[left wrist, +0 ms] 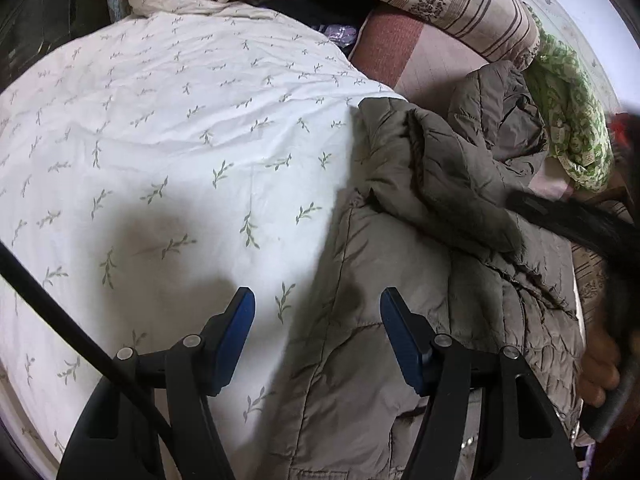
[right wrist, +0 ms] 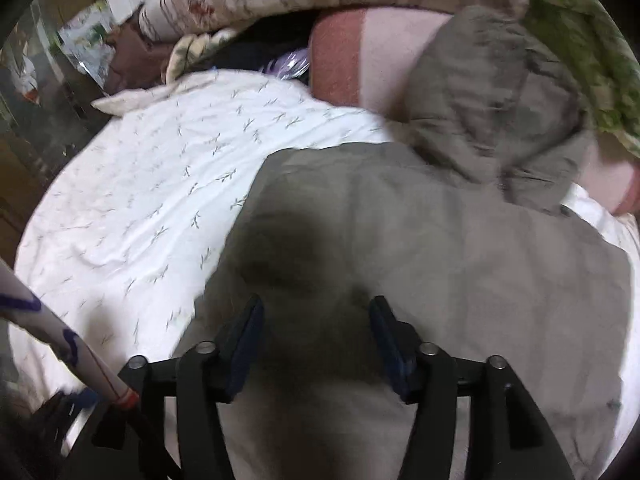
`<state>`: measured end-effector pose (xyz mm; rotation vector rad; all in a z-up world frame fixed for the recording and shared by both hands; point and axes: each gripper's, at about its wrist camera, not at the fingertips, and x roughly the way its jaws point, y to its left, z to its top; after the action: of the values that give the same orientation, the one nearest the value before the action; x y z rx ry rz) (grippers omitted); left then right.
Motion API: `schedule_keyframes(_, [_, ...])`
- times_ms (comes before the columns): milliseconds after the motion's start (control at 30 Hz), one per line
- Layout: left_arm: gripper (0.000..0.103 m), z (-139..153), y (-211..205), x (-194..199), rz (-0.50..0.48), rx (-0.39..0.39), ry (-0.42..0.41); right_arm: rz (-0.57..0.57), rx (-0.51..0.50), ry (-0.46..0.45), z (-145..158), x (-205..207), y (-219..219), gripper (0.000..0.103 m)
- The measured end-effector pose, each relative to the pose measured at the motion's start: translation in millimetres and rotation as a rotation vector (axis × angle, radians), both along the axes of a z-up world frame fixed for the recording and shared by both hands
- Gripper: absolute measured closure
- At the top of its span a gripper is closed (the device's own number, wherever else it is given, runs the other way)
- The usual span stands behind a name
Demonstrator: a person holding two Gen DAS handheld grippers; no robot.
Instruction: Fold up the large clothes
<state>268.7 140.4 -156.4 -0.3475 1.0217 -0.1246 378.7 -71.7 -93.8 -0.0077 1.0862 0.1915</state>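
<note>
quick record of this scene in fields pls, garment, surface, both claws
garment: grey quilted jacket, rumpled, part folded over itself
surface: white leaf-print sheet under the jacket
left claw: open, over the jacket's left edge, gripping nothing
right claw: open, over the jacket, gripping nothing
behind: striped quilt, green cloth
note: right view is blurred

Quilted jacket (left wrist: 400, 280) of matt grey-brown cloth; sheet (left wrist: 160, 140) of smooth, creased white cotton-like cloth.
</note>
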Motion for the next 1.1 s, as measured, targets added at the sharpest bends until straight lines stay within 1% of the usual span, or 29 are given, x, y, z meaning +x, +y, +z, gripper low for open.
schedule_keyframes(33, [0.039,-0.3,1.2,-0.8,0.002,-0.004,0.002,-0.011,0.001,-0.003,7.4,-13.6,-12.4,0.035])
schedule_keyframes(133, [0.039,-1.9,1.8,-6.2,-0.004,-0.008,0.009,-0.085,0.009,0.010,30.0,-69.6,-83.4,0.033])
schedule_keyframes(200, [0.039,-2.5,0.5,-11.2,-0.012,-0.005,0.013,-0.163,0.011,0.017,39.4,-105.7,-132.3,0.030])
schedule_keyframes(233, [0.039,-2.8,-0.3,-14.3,-0.016,-0.002,0.014,-0.226,0.013,0.019,44.0,-132.3,-166.2,0.027])
schedule_keyframes(267, [0.039,-3.5,-1.3,-19.3,-0.024,0.001,0.019,-0.265,0.014,0.021,46.4,-150.2,-187.3,0.026])
schedule_keyframes(333, [0.039,-4.7,-2.4,-28.5,-0.038,-0.003,0.030,-0.392,0.004,0.035,46.3,-201.8,-247.4,0.023])
schedule_keyframes(400, [0.039,-6.1,-2.1,-39.4,-0.049,-0.010,0.039,-0.497,0.016,0.050,41.1,-241.6,-290.7,0.022])
schedule_keyframes(467, [0.039,-9.6,-1.1,-53.5,-0.056,-0.021,0.059,-0.602,0.047,0.072,27.7,-280.4,-328.3,0.021])
schedule_keyframes(533, [0.039,-18.2,-0.1,-69.2,-0.082,-0.061,0.103,-0.652,0.102,0.100,8.7,-307.3,-349.9,0.021])
schedule_keyframes(600, [0.039,-24.8,0.2,-82.0,-0.107,-0.097,0.139,-0.669,0.158,0.123,-9.4,-320.7,-360.3,0.021])
schedule_keyframes(633, [0.039,-25.8,-0.2,-90.1,-0.117,-0.101,0.136,-0.667,0.190,0.135,-20.8,-326.7,-361.2,0.021])
schedule_keyframes(700, [0.037,-23.9,-4.1,-107.2,-0.145,-0.087,0.131,-0.652,0.224,0.150,-33.8,-331.8,-357.4,0.021])
schedule_keyframes(767, [0.037,-23.8,-9.6,-120.3,-0.171,-0.093,0.132,-0.629,0.267,0.141,-43.0,-336.3,-350.5,0.021])
schedule_keyframes(800, [0.038,-23.8,-14.2,-126.9,-0.181,-0.078,0.129,-0.614,0.284,0.132,-46.5,-339.4,-345.6,0.021])
schedule_keyframes(833, [0.042,-22.6,-19.6,-132.5,-0.187,-0.045,0.120,-0.598,0.291,0.126,-47.8,-341.2,-341.8,0.026])
schedule_keyframes(867, [0.056,-21.7,-23.5,-136.3,-0.191,-0.018,0.113,-0.580,0.284,0.117,-47.8,-341.7,-337.2,0.034])
schedule_keyframes(900, [0.067,-19.6,-27.0,-139.2,-0.192,0.003,0.107,-0.560,0.265,0.118,-47.8,-341.2,-332.2,0.049])
schedule_keyframes(933, [0.072,-15.3,-27.7,-141.7,-0.188,0.004,0.102,-0.545,0.248,0.115,-44.5,-341.0,-329.5,0.064])
schedule_keyframes(967, [0.077,-12.3,-28.2,-143.4,-0.186,-0.001,0.103,-0.544,0.257,0.107,-40.0,-342.3,-330.1,0.072])
schedule_keyframes(1000, [0.078,-9.2,-29.2,-146.0,-0.186,-0.001,0.108,-0.545,0.279,0.103,-36.5,-345.0,-332.0,0.078])
schedule_keyframes(1100, [0.078,-8.0,-28.7,-157.6,-0.180,0.001,0.125,-0.538,0.273,0.073,-23.6,-359.0,-333.3,0.079])
